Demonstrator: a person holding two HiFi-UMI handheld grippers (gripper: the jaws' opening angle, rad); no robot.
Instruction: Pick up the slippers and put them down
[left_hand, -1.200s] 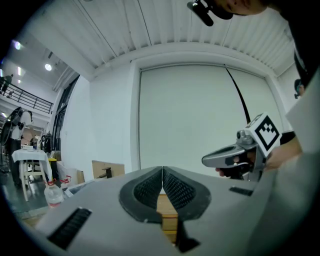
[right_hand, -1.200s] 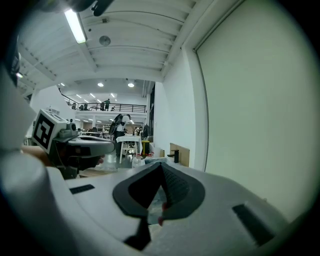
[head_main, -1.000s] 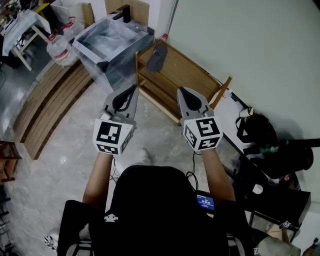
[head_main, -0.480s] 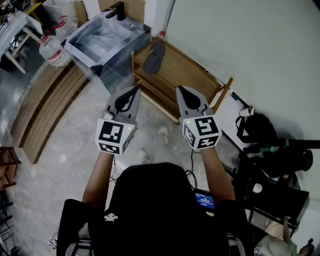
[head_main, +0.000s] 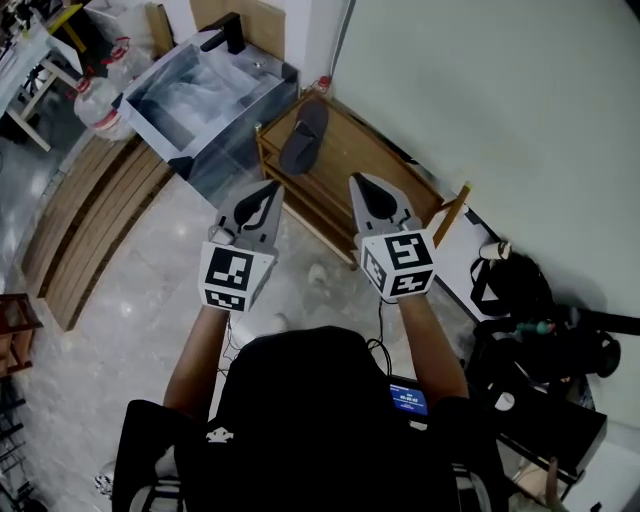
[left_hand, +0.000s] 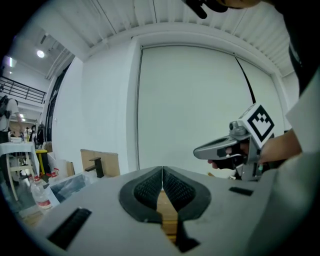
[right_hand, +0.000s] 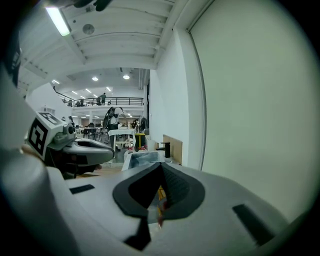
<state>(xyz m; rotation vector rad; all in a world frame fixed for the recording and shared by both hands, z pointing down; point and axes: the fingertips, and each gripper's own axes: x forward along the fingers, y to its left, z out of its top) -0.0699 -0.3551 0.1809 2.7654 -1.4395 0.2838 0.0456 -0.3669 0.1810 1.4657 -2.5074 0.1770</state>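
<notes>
One dark grey slipper (head_main: 303, 135) lies on top of a wooden rack (head_main: 372, 162), near the rack's left end. It is at 12 o'clock from the two grippers, and nothing touches it. The left gripper (head_main: 271, 188) has its jaws pressed together with nothing in them. The right gripper (head_main: 358, 181) is closed and empty too. They are side by side, apart, and both point at the rack. In the head view only the rack's front edge lies between the jaw tips and the slipper.

At 10 o'clock from the slipper, just beside the rack, stands a see-through box (head_main: 205, 90) with a black tap (head_main: 222, 35). Farther out at 9 o'clock are water bottles (head_main: 92, 100). Wooden slats (head_main: 90, 215) lie on the floor at 8 o'clock. A black bag (head_main: 510, 275) sits at 4 o'clock, by the white wall (head_main: 500, 100).
</notes>
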